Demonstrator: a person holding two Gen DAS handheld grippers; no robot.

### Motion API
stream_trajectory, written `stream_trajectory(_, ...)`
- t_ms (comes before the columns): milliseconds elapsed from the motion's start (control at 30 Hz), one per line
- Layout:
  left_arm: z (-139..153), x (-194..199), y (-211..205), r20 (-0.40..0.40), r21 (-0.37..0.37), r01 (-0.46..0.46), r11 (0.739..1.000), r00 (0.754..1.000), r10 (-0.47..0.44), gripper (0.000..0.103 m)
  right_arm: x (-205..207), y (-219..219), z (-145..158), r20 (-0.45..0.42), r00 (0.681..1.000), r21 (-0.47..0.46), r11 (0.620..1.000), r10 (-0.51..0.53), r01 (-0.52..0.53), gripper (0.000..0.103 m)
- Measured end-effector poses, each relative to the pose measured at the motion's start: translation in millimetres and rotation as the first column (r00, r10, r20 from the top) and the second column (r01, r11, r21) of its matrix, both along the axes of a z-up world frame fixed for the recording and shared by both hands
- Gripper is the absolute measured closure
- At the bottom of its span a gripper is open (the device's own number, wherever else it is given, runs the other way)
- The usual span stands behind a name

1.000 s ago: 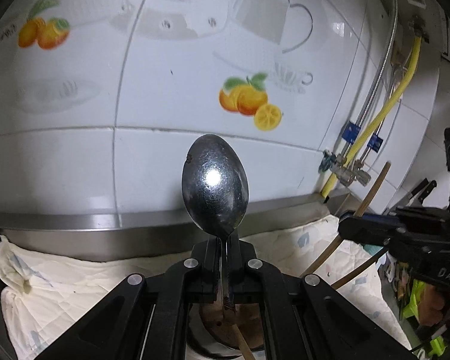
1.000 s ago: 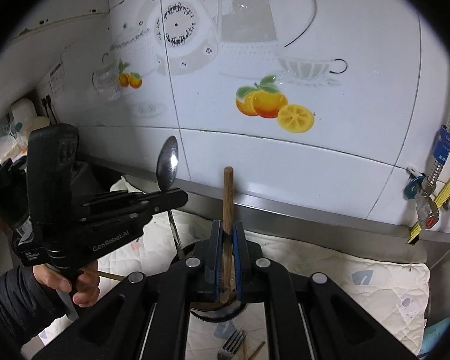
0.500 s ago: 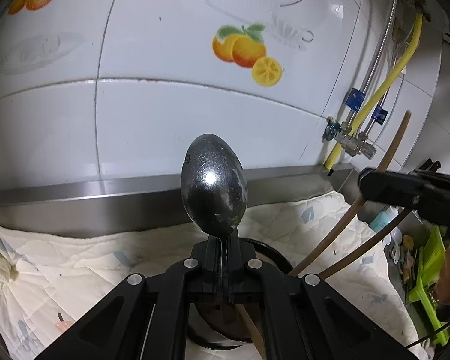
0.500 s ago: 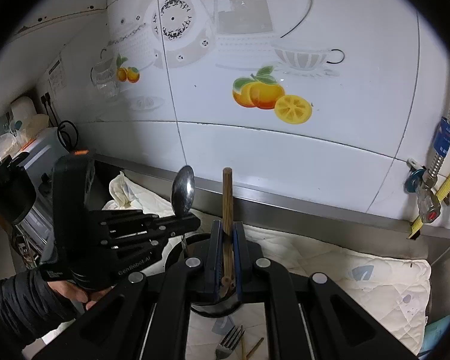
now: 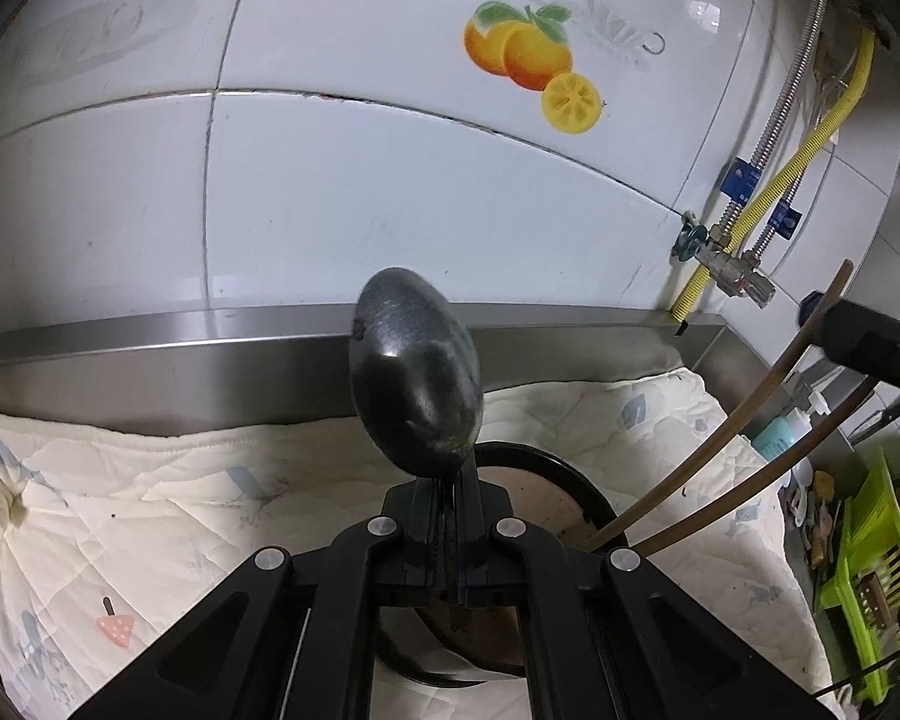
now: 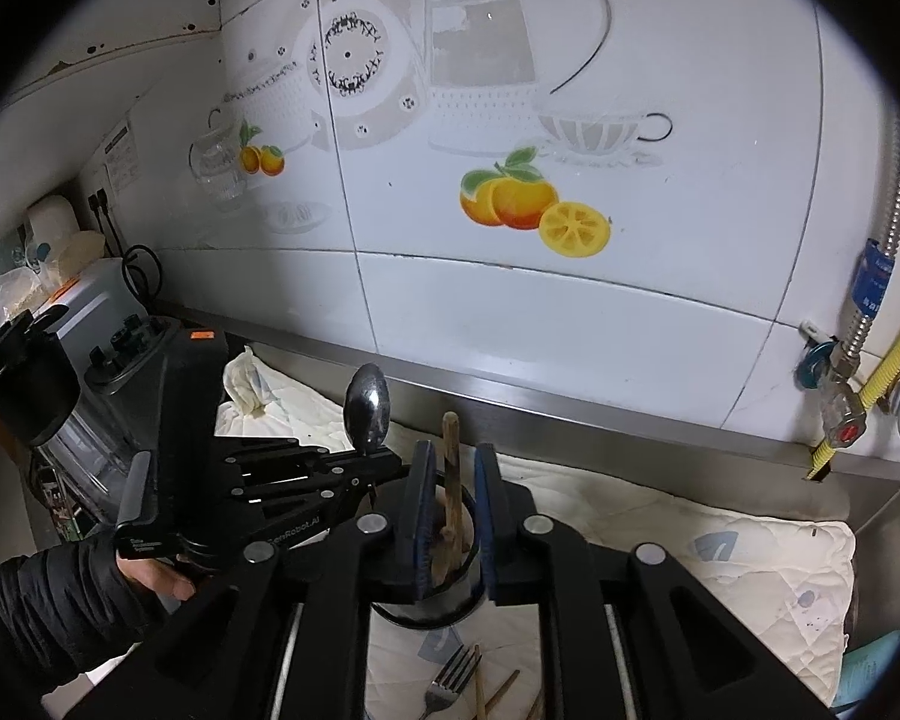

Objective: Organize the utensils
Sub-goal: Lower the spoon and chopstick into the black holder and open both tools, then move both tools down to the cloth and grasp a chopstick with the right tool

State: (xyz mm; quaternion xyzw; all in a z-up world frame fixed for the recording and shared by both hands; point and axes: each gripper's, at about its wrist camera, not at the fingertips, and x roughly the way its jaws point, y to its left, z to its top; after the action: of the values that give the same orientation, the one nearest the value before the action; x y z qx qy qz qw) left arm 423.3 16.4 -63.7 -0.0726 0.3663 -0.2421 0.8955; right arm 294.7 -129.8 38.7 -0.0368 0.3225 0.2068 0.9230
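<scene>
Spoon (image 5: 417, 381): metal, bowl up and back of the bowl toward the left wrist camera; its neck is pinched in the left gripper (image 5: 444, 531), and it stands just above the cup (image 5: 561, 471).
Left gripper: fingers pressed together on the spoon's neck, with no gap showing between them. In the right wrist view it (image 6: 384, 468) reaches in from the left, held by a hand (image 6: 153, 576) in a dark sleeve (image 6: 42, 606), its tip beside the right gripper's left finger.
Chopsticks (image 5: 726, 429): two brown sticks with their lower ends in the cup; they lean up and to the right toward the right gripper (image 5: 870, 339) at the edge of the left wrist view. In the right wrist view one stick (image 6: 450, 468) rises between the blue pads.
Right gripper (image 6: 450, 516): jaws opening; the pads stand clear on both sides of the stick, not pressing it.
Cup: dark-rimmed and round, brownish inside, standing on the cloth (image 5: 120, 516) below both grippers.
Fork (image 6: 450, 681): lies on the cloth in front of the cup, tines toward it, with loose brown sticks (image 6: 498, 693) just beside it.
Cloth: cream, quilted, spread over the counter up to the steel ledge (image 5: 150, 354).
Wall (image 5: 360, 192): white tile with a printed orange motif (image 5: 531, 69).
Pipes (image 5: 768, 180): a yellow hose and a metal hose with valves, at the right corner.
Rack (image 5: 864, 570): green, at the far right, well apart from the cup.
</scene>
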Motion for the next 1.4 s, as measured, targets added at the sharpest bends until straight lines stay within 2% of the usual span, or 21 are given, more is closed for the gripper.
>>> stream_trajectory(133, -0.6, -0.4, 3.2, -0.011, -0.003, -0.012, 1.0, 1.0, 0.012, 0.099, -7.2, -1.9, 8.5, 0.032, 0.999, -0.001, 1.0, -0.001, 0.001, 0.068)
stream_trajectory(333, 7.9, -6.3, 12.1, -0.005, -0.021, -0.024, 0.999, 1.0, 0.024, 0.097, -23.8, -8.7, 24.4, 0.085, 0.996, 0.014, 1.0, -0.003, 0.002, 0.062)
stream_trajectory(533, 14.7, -14.2, 25.3, -0.011, -0.024, -0.044, 0.999, 0.999, 0.043, 0.096, -44.6, -20.9, 30.0, 0.105, 0.994, 0.039, 0.999, -0.019, 0.015, 0.061)
stream_trajectory(767, 26.0, -24.1, 37.4, 0.002, -0.036, -0.064, 0.997, 0.998, 0.064, 0.093, -70.2, -47.5, 14.8, 0.069, 0.996, 0.04, 0.997, -0.061, 0.058, 0.061)
stream_trajectory(867, 33.8, -30.8, 42.0, 0.013, -0.035, -0.074, 0.997, 0.997, 0.075, 0.093, -77.4, -59.8, 3.2, 0.019, 0.997, 0.057, 0.996, -0.074, 0.073, 0.061)
stream_trajectory(1000, 44.3, -42.6, 47.8, 0.026, -0.033, -0.081, 0.996, 0.996, 0.081, 0.091, -76.6, -72.3, -36.4, -0.103, 0.99, 0.023, 0.995, -0.092, 0.095, 0.061)
stream_trajectory(1167, 56.9, -55.7, 60.2, 0.054, -0.041, -0.113, 0.993, 0.992, 0.115, 0.077, -76.1, -74.1, -82.1, -0.219, 0.972, -0.001, 0.996, -0.091, 0.093, 0.061)
stream_trajectory(1267, 65.4, -61.2, 62.2, 0.066, -0.041, -0.116, 0.992, 0.991, 0.118, 0.077, -76.0, -67.9, -101.4, -0.265, 0.961, -0.021, 0.997, -0.076, 0.073, 0.067)
stream_trajectory(1333, 70.0, -64.5, 62.0, 0.069, -0.038, -0.115, 0.993, 0.991, 0.117, 0.077, -73.5, -62.2, -116.7, -0.305, 0.95, -0.031, 0.998, -0.063, 0.056, 0.075)
stream_trajectory(1400, 75.3, -70.0, 62.2, 0.077, -0.04, -0.113, 0.993, 0.99, 0.116, 0.077, -70.7, -55.8, -128.5, -0.334, 0.941, -0.049, 0.998, -0.053, 0.038, 0.076)
